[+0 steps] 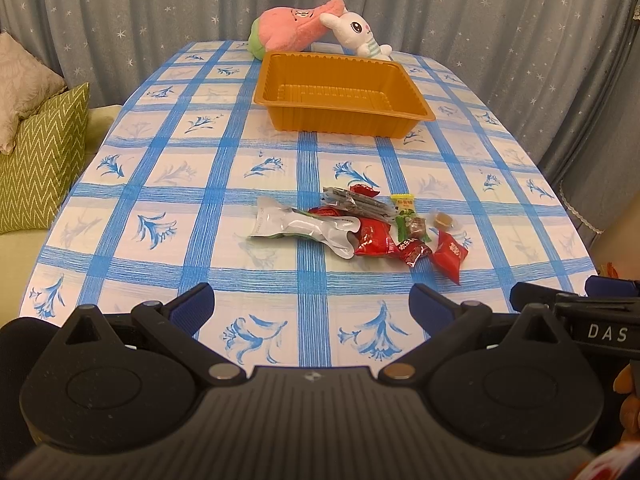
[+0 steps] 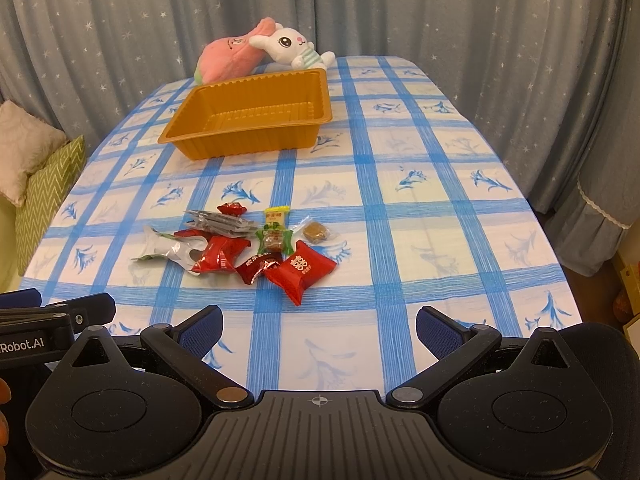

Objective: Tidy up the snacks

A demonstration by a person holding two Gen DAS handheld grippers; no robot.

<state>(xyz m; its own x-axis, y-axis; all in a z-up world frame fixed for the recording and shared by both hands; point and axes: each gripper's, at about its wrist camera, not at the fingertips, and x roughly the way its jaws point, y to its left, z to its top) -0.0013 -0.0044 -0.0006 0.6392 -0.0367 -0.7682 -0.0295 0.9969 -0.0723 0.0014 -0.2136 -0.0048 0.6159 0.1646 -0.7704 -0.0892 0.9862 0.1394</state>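
My left hand-held gripper [image 1: 312, 304] hangs over the near edge of the table [image 1: 132, 200], jaws spread wide with nothing between them. My right hand-held gripper [image 2: 319, 326] sits just beside it, equally released and empty. Neither touches the cloth as far as I can tell.

Ahead of both, around the middle of the table, lies the heap of snacks [image 1: 360, 224]: a silver pouch [image 1: 304, 228] at its left side, grey sachets [image 1: 356, 202] toward the far side, and several red wrapped candies, with one red packet [image 2: 301, 270] closest to the near edge on the right. Some of them overlap. The orange tray [image 1: 340, 92] stands empty toward the far edge, well apart from the heap, with two plush toys [image 1: 316, 28] behind it.

I judge the first pick is the step in hand. I would take the red packet with the right gripper, since it lies at the fringe, nearest to me. I'd come down steeply and pinch across its puffed middle, not the slippery crimped ends. The wrappers look light and slick, so closing slowly should keep the neighbours from skating away.
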